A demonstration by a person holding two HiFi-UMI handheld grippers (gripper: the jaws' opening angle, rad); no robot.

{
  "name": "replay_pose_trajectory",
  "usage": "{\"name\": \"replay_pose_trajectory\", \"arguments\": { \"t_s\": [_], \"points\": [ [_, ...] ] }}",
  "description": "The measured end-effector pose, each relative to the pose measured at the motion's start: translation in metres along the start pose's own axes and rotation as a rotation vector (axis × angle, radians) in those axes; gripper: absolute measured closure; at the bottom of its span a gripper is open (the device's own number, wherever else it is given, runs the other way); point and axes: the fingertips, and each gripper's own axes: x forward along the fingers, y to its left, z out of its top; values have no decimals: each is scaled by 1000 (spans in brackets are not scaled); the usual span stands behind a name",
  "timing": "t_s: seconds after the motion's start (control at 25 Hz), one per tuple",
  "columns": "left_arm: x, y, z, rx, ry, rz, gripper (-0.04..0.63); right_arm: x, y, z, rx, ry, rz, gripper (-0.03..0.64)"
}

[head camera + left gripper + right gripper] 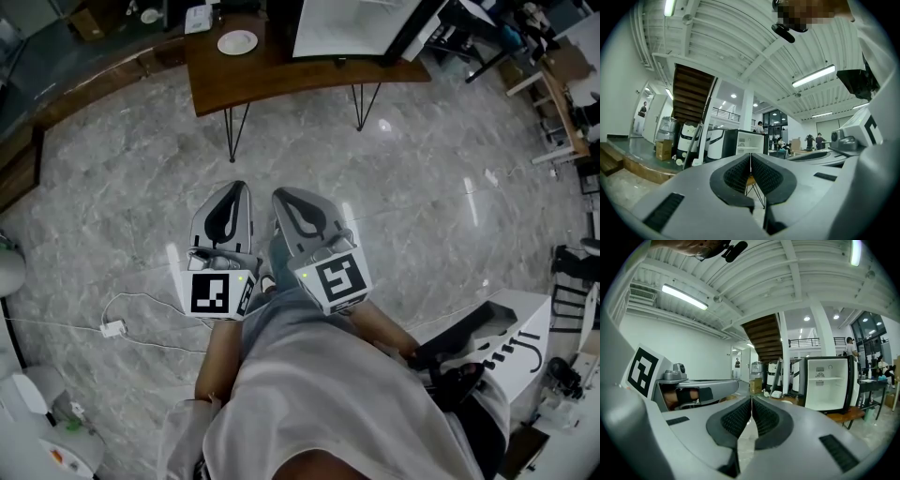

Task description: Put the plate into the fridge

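Observation:
A white plate (237, 41) lies on a wooden table (281, 73) on thin metal legs, far ahead of me. Beside it on the table stands a small fridge (356, 26) with its door open and a white inside. The right gripper view shows the fridge (829, 383) at the right, with one bare shelf. My left gripper (236, 187) and right gripper (279, 197) are held side by side close to my body, over the marble floor. Both are shut with nothing between the pads: left gripper (750, 158), right gripper (751, 403).
A white cable with an adapter (112, 328) lies on the floor at my left. A black-and-white machine (506, 347) stands at my right. A wooden step (56, 103) borders the floor at the left. People stand far off near desks (813, 140).

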Motion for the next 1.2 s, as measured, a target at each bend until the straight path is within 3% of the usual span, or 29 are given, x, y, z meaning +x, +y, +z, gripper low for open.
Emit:
{"name": "replay_pose_trajectory", "arguments": {
  "t_s": [0.28, 0.48, 0.68, 0.8, 1.2],
  "points": [
    [135, 48, -7, -2, 16, -9, 575, 103, -95, 9, 18, 4, 3, 600],
    [228, 72, -10, 51, 17, 6, 575, 170, -168, 17, 18, 0, 10, 600],
    [312, 100, -14, 27, 17, 6, 574, 232, -225, 25, 31, -14, 36, 600],
    [341, 108, -18, 49, 24, 17, 574, 251, -247, 28, 34, -44, 58, 600],
    [393, 143, -32, 28, 52, 46, 574, 305, -289, 11, 59, 13, 54, 600]
  ]
}}
